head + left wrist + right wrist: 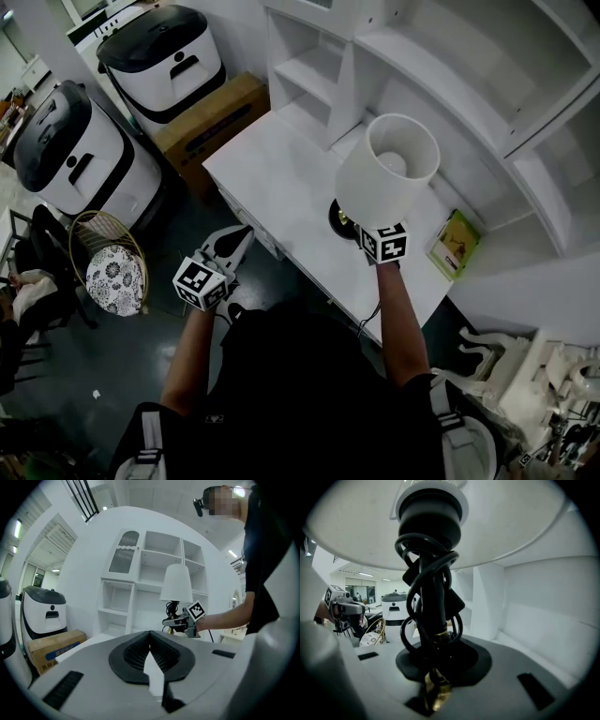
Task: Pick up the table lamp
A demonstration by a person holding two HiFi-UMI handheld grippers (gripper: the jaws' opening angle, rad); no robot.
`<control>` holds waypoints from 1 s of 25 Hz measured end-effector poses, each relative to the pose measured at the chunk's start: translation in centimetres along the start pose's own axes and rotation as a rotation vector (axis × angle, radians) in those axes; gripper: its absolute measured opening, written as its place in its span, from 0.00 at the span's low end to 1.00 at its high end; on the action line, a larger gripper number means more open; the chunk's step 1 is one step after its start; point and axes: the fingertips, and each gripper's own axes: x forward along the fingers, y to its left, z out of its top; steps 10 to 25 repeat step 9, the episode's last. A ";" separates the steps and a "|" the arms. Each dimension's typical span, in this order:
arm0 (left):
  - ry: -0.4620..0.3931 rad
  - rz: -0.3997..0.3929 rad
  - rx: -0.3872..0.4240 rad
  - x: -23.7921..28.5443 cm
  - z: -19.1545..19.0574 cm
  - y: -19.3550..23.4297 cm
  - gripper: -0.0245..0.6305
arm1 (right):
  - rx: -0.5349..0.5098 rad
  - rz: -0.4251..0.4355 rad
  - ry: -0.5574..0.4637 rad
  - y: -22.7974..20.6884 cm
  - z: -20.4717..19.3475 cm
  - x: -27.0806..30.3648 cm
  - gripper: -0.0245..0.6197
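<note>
- Toward the far right of the desk point(281, 178), just in front of the shelves point(309, 75): lamp point(370, 183), upright, white shade point(412, 150) on top, black base point(337, 217) at the bottom.
- Right gripper point(370, 234): pinched on the stem point(431, 588), between shade and base, with loops of wound cord point(410, 606) pressed in beside the pads.
- Left gripper point(230, 251): pressed together on nothing, out past the desk's near left edge, well apart from the lamp and aimed roughly toward it.
- Cannot tell whether the base is on the desktop or just above it: half hidden under the shade from above, screened by the left gripper's own body from the side.
- Judged done: reach to the lamp and closing on the stem. Seems a centred grip, stem straight up between the jaws.
- Judged left: the lift itself, or at least most of it, meaning raising the lamp clear of the desk without tipping the shade.
- No part for the left gripper so far; free to steady base or shade if needed.
- Worth watching: a thin lead point(371, 317) near the right arm point(398, 319), dropping off the desk's near edge, probably the lamp's own; could pull taut or snag on the way up.
- Also close by: a book point(456, 244) lying on the desk to the right of the base, and the shelves just beyond the shade; little room for swinging far or right.
</note>
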 end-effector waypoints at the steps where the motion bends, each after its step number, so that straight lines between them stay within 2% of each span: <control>1: 0.001 0.000 0.002 0.0 0.0 0.0 0.05 | 0.000 -0.002 -0.001 0.0 0.0 0.0 0.17; 25: 0.004 -0.004 0.010 -0.3 0.0 -0.1 0.06 | 0.004 0.001 0.000 -0.1 -0.1 0.0 0.17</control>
